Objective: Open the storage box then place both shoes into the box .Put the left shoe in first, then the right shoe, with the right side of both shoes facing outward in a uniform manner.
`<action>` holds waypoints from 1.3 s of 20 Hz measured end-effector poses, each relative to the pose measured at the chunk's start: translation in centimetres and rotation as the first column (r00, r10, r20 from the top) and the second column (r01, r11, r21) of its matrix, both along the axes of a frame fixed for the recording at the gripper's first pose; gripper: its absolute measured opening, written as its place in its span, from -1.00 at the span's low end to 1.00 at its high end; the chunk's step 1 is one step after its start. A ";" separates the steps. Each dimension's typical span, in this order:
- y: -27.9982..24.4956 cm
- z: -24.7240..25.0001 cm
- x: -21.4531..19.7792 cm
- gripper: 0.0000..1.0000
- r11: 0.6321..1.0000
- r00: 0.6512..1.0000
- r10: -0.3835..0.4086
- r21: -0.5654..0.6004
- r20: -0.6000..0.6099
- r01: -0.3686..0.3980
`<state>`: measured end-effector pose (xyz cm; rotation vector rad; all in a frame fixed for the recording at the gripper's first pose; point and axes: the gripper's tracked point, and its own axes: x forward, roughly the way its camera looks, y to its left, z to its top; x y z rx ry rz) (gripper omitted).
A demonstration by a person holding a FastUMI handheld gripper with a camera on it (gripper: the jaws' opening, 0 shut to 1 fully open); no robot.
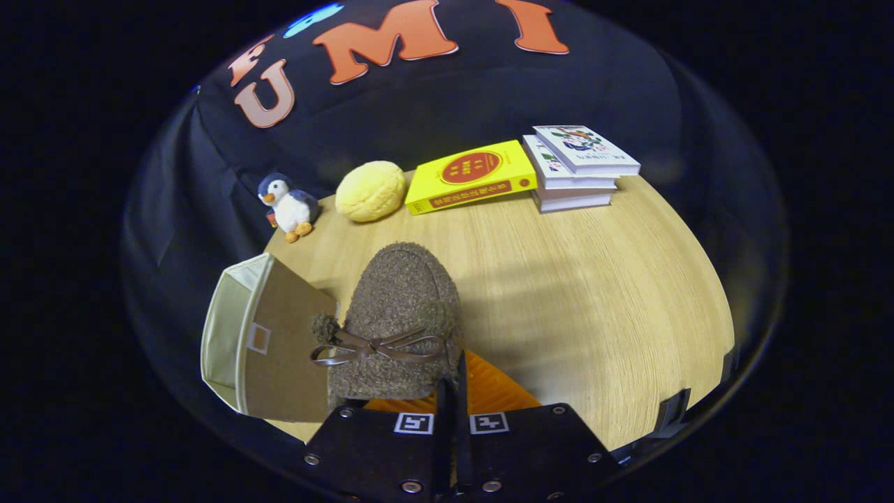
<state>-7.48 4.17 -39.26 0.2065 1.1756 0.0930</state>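
With the fingers drawn close together down at the near edge, the gripper (452,391) looks clenched on the rim of the brown fuzzy shoe (401,314), and the shoe hangs from it, toe pointing straight ahead and away! Its long axis runs right along the line of the fingers, bow across the top, orange lining peeking out just beside the pinch. Now here's the one that matters: the storage box (269,342) sits to the left of the shoe, just beside it, lying with its open mouth turned to the far left and its brown panel facing this way. So the shoe has to travel leftward and around to that opening, I'd judge, and swing so its right side faces out. Beyond it all, on the far tabletop (594,293), a toy penguin (288,205), a yellow bun (370,191) and some books (531,171) sit well apart from the action.
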 end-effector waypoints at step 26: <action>25.1 3.5 0.6 -0.81 0.986 0.987 0.161 0.038 -0.008 -0.160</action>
